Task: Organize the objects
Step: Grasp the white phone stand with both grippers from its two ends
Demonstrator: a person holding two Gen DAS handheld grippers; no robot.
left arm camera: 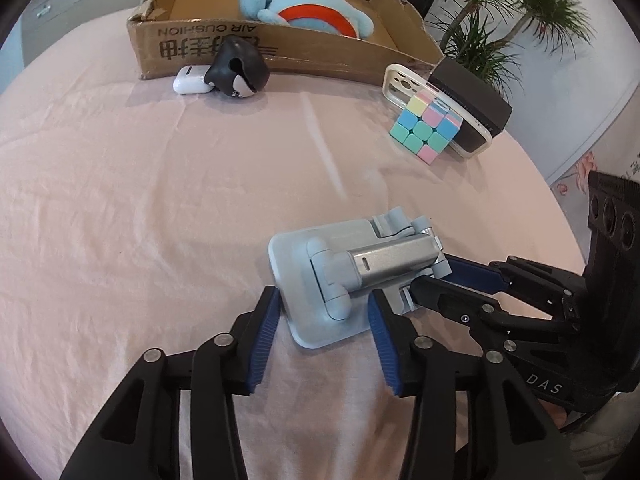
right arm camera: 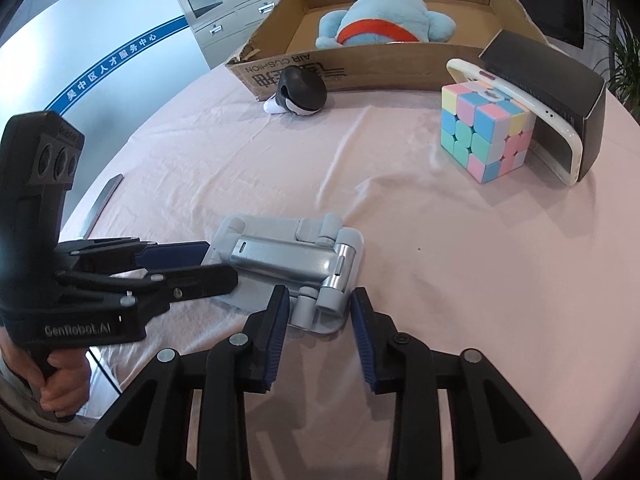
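A folded grey phone stand (left arm camera: 340,276) lies flat on the pink tablecloth; it also shows in the right wrist view (right arm camera: 288,268). My left gripper (left arm camera: 322,300) is open, its fingers around the stand's base end. My right gripper (right arm camera: 320,300) is open, its fingers around the stand's hinge end. Each gripper shows from the side in the other's view: the right gripper (left arm camera: 432,272) from the right, the left gripper (right arm camera: 216,264) from the left. A pastel puzzle cube (left arm camera: 426,128) (right arm camera: 486,130) stands at the far right. A cardboard box (left arm camera: 280,46) (right arm camera: 360,66) holds a blue plush toy (left arm camera: 308,4) (right arm camera: 384,20).
A white earbud case (left arm camera: 190,80) and a black round object (left arm camera: 238,68) (right arm camera: 302,92) lie against the box front. A white phone case (left arm camera: 460,120) (right arm camera: 532,120) leans on a black box (left arm camera: 476,96) (right arm camera: 560,96) behind the cube. A dark flat object (right arm camera: 102,204) lies at the table's left edge. A plant (left arm camera: 508,8) stands beyond.
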